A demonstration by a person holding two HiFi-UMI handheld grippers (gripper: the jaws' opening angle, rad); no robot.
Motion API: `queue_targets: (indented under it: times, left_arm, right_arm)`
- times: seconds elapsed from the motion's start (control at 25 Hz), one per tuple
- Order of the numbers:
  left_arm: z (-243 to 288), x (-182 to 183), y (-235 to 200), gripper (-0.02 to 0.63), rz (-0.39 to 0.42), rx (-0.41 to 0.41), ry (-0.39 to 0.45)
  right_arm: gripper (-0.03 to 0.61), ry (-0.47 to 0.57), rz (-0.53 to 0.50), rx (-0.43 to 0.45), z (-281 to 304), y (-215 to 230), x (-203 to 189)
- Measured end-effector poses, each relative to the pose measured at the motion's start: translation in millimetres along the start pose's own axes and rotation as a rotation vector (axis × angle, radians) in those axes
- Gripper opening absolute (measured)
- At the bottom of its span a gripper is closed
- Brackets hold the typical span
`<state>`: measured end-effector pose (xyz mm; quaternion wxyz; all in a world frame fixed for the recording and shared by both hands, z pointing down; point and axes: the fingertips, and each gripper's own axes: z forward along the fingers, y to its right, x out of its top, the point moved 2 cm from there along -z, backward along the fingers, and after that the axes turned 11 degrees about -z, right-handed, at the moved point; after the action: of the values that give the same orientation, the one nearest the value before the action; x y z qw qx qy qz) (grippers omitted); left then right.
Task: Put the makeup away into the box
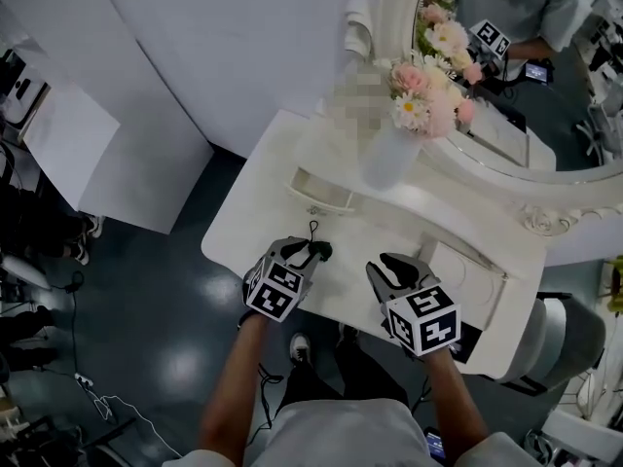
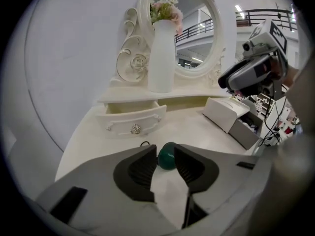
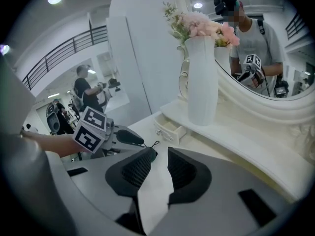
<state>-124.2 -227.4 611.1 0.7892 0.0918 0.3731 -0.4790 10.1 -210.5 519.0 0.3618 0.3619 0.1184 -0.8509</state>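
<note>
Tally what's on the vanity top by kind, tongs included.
Tall white vase with pink flowers: 1
Small dark green round makeup item with a cord loop: 1
White rectangular box: 1
Small white open drawer: 1
Tongs, left and right, both open: 2
Total: 6

Down in the lower middle of the frame both grippers hang over the front of the white dressing table (image 1: 282, 178). The left gripper (image 1: 310, 252) has its tips at a small dark item (image 1: 324, 252) with a cord loop, and the right gripper (image 1: 400, 266) is just beside it. Above them is a little open drawer (image 1: 326, 191), then a vase (image 1: 389, 156) of pink flowers. The mirror (image 1: 545, 115) fills the upper right.
</note>
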Motion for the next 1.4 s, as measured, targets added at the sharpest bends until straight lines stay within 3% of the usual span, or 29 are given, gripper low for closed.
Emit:
queue_targets:
  times: [0.24, 0.48, 0.76, 1.08, 1.4]
  left_arm:
    - [23, -9, -4, 0.129, 0.032, 0.006, -0.059]
    - [32, -18, -4, 0.132, 0.05, 0.03, -0.067]
    - [25, -19, -1, 0.054, 0.086, 0.045, -0.054]
    - [3, -11, 16, 0.044, 0.146, 0.041, -0.024]
    - [-35, 15, 72, 0.044, 0.233, -0.054, 0.058]
  right_arm:
    - [0.054, -0.027, 0.01, -0.033, 0, 7, -11]
    - [0.007, -0.031, 0.041, -0.073, -11, 9, -21]
    - [0.005, -0.015, 0.072, -0.124, -32, 5, -29]
    - [0.005, 0.02, 0.109, -0.209, -76, -5, -43]
    - [0.005, 0.076, 0.197, -0.353, -140, -7, -69]
